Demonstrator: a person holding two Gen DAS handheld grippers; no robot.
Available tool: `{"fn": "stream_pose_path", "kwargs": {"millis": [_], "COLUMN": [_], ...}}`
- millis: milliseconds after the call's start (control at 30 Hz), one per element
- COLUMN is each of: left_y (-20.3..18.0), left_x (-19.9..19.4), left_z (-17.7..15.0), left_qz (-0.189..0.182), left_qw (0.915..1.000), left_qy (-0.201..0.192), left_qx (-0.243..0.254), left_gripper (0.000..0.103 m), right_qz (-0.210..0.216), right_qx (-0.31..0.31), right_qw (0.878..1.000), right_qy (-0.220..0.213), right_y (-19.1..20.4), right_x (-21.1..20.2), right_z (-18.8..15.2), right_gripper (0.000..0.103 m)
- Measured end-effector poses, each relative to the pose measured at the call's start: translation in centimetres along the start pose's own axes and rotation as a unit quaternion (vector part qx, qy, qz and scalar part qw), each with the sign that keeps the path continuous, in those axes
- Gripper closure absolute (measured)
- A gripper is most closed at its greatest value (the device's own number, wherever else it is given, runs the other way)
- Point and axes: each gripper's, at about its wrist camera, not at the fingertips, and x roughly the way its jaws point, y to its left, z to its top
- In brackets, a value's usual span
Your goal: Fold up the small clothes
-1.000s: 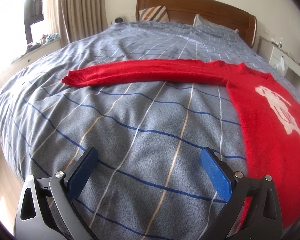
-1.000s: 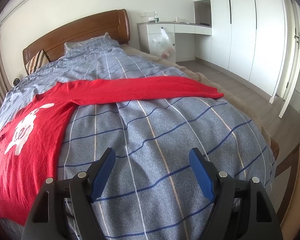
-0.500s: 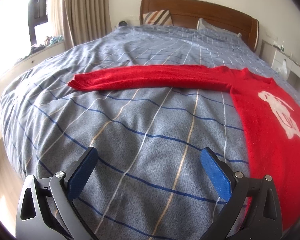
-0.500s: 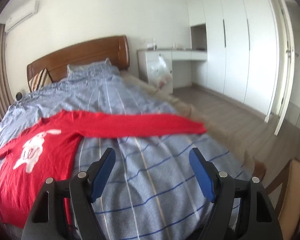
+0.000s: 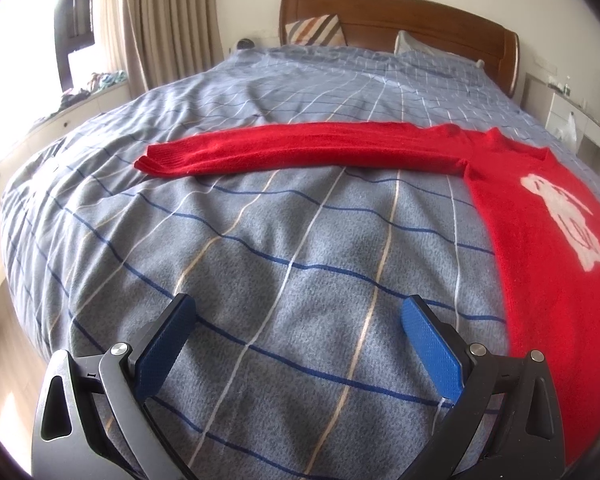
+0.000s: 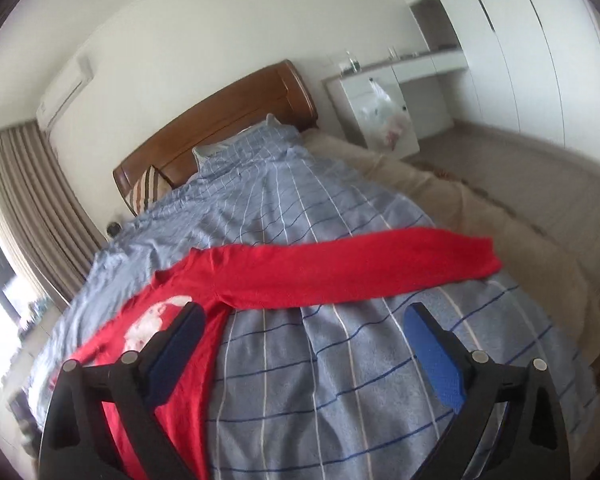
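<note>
The red sweater [image 5: 540, 232] is lying flat on the blue checked bed [image 5: 280, 240], sleeves stretching left and right, before a wooden headboard [image 5: 400, 12]. Left tool [image 5: 300, 316] and right tool [image 6: 304, 320] are hovering released, grasping nothing. White wardrobes [image 6: 540, 48] are lining the right wall.

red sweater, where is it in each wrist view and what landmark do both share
Left wrist: red sweater fills the right side, one sleeve stretched left across the middle of the bed.
Right wrist: red sweater lies lower left, one sleeve stretched right across the middle, partly behind the left tong.
Shared landmark: the wooden headboard.
</note>
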Motion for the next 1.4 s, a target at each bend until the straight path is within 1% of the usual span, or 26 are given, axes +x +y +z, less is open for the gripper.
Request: {"fn": "stream_pose_path", "kwargs": {"millis": [67,100,167,233,267,300,333,367,433,467,533,567,667,700,733,767,833,867,900,967,1000,1067,1133,1233,1367,1400], "left_y": [0.1,0.1,0.2,0.2,0.3,0.4,0.5,0.5,0.4,0.4,0.3,0.3,0.2,0.2,0.2,0.2,0.3,0.3,0.4,0.4,0.4,0.6,0.7,0.7,0.8,0.7], "left_x": [0.2,0.3,0.5,0.6,0.6,0.6,0.7,0.7,0.7,0.7,0.8,0.8,0.9,1.0,1.1,1.1,1.1,1.2,1.2,1.3,1.3,1.4,1.4,1.5,1.5,1.5], "left_z": [0.1,0.1,0.2,0.2,0.3,0.3,0.3,0.3,0.3,0.3,0.3,0.3,0.2,0.3,0.3,0.3,0.3,0.4,0.4,0.4,0.4,0.5,0.5,0.5,0.4,0.4], "left_qz": [-0.001,-0.002,-0.005,-0.007,-0.008,-0.01,-0.01,-0.01,-0.009,-0.008,-0.007,-0.006,-0.004,-0.002,-0.002,-0.003,-0.005,-0.006,-0.006,-0.008,-0.009,-0.012,-0.016,-0.016,-0.016,-0.016], "left_qw": [1.0,1.0,1.0,0.9999,0.9999,0.9999,0.9998,0.9998,0.9998,0.9999,0.9999,0.9999,0.9999,0.9999,0.9999,0.9999,0.9999,0.9999,0.9998,0.9998,0.9998,0.9997,0.9996,0.9996,0.9996,0.9996], "left_qy": [0.001,0.001,0.002,0.004,0.004,0.004,0.005,0.005,0.005,0.005,0.005,0.005,0.007,0.007,0.007,0.007,0.007,0.007,0.007,0.008,0.008,0.009,0.009,0.01,0.009,0.009], "left_qx": [-0.005,-0.006,-0.008,-0.01,-0.011,-0.012,-0.013,-0.014,-0.014,-0.013,-0.012,-0.012,-0.01,-0.009,-0.008,-0.009,-0.012,-0.014,-0.015,-0.015,-0.016,-0.018,-0.022,-0.023,-0.02,-0.02], "left_gripper": [0.0,0.0,0.0,0.0,0.0,0.0,0.0,0.0,0.0,0.0,0.0,0.0,0.0,0.0,0.0,0.0,0.0,0.0,0.0,0.0,0.0,0.0,0.0,0.0,0.0,0.0], "right_qz": [0.015,0.02,0.03,0.025,0.023,0.024,0.025,0.019,0.005,-0.002,-0.019,-0.024,-0.033,-0.037,-0.05,-0.059,-0.06,-0.049,-0.037,0.0,0.021,0.059,0.093,0.123,0.138,0.143], "right_qx": [0.112,0.166,0.258,0.322,0.34,0.351,0.359,0.365,0.374,0.376,0.383,0.381,0.355,0.35,0.343,0.33,0.283,0.251,0.22,0.143,0.107,0.036,-0.028,-0.115,-0.176,-0.185], "right_qw": [0.993,0.985,0.964,0.946,0.94,0.936,0.933,0.931,0.927,0.927,0.924,0.924,0.934,0.936,0.938,0.942,0.957,0.967,0.975,0.99,0.994,0.997,0.995,0.982,0.963,0.957], "right_qy": [0.02,0.029,0.047,0.036,0.025,0.017,0.015,0.012,-0.001,-0.007,-0.007,-0.006,0.007,0.011,0.018,0.018,0.011,0.006,0.002,-0.002,0.0,0.013,0.038,0.085,0.148,0.174], "right_y": [-3.8,-5.7,-8.9,-11.0,-11.7,-12.2,-12.7,-13.0,-13.7,-13.9,-14.2,-14.1,-13.7,-13.6,-13.4,-12.8,-10.4,-8.3,-5.9,0.4,3.6,10.2,16.3,24.4,29.8,30.5], "right_x": [2.0,2.9,4.7,5.1,5.2,5.3,5.7,5.9,6.2,6.3,6.8,7.0,8.3,8.7,8.9,8.8,8.5,8.4,8.5,8.6,9.0,10.0,11.7,15.0,19.2,20.5], "right_z": [1.2,1.4,1.2,1.0,1.1,1.4,1.6,1.9,2.2,2.2,2.3,2.4,3.2,3.5,3.8,4.2,5.6,6.7,7.6,9.2,9.7,9.6,8.3,4.0,-3.5,-5.6], "right_gripper": [0.015,0.022,0.026,0.038,0.041,0.045,0.045,0.047,0.056,0.057,0.066,0.067,0.071,0.081,0.094,0.097,0.097,0.097,0.097,0.097,0.097,0.097,0.098,0.098,0.097,0.094]}}
